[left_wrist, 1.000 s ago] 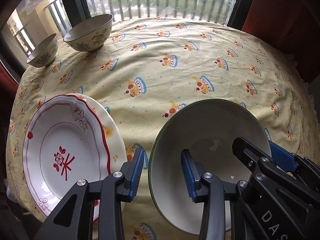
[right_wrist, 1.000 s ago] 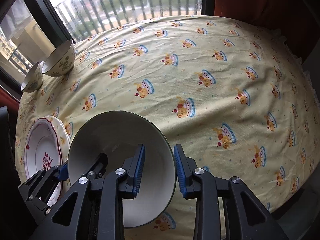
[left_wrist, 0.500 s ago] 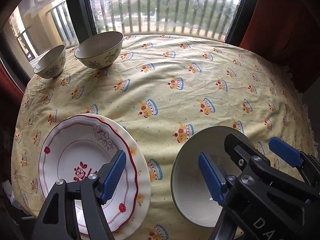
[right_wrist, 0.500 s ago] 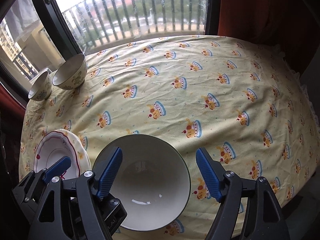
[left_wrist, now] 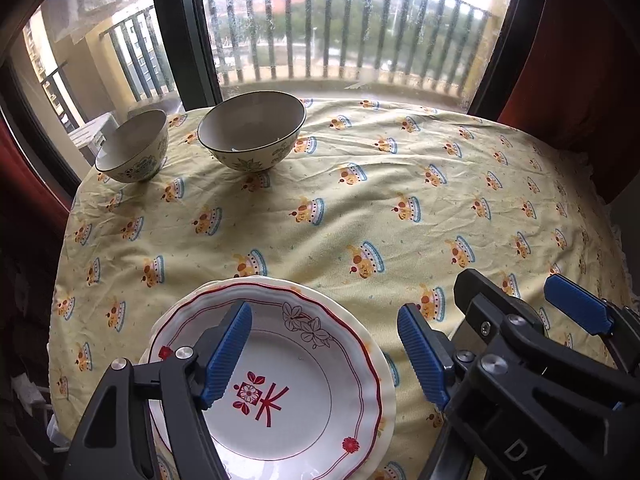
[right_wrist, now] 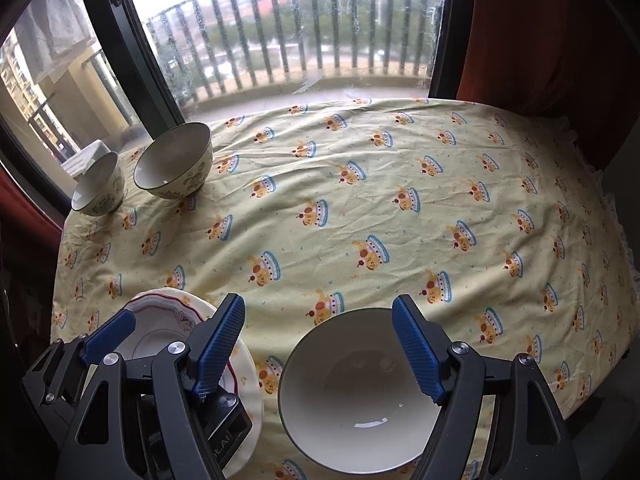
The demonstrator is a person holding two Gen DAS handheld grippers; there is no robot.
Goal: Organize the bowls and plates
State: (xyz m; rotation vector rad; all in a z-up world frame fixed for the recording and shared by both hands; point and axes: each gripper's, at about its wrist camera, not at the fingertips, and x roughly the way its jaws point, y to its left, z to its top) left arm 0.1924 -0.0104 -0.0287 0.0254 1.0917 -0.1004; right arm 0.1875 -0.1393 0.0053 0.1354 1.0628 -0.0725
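Jaws of left gripper [left_wrist: 324, 354] and right gripper [right_wrist: 318, 350] stand spread, empty; plate [left_wrist: 304, 384] bears a red character.

Three bowls on the table: one large plain bowl [right_wrist: 360, 396] at the near edge, two patterned bowls, the larger [left_wrist: 251, 136] and the smaller [left_wrist: 132, 151], at the far left corner, one red-trimmed plate [left_wrist: 280, 384] at the near left edge, two grippers.

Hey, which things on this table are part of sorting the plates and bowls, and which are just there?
Part of the job:
- red-patterned plate
- big white bowl
- medium floral bowl
- small floral bowl

Just there:
- yellow tablecloth
- red curtain
- balcony railing
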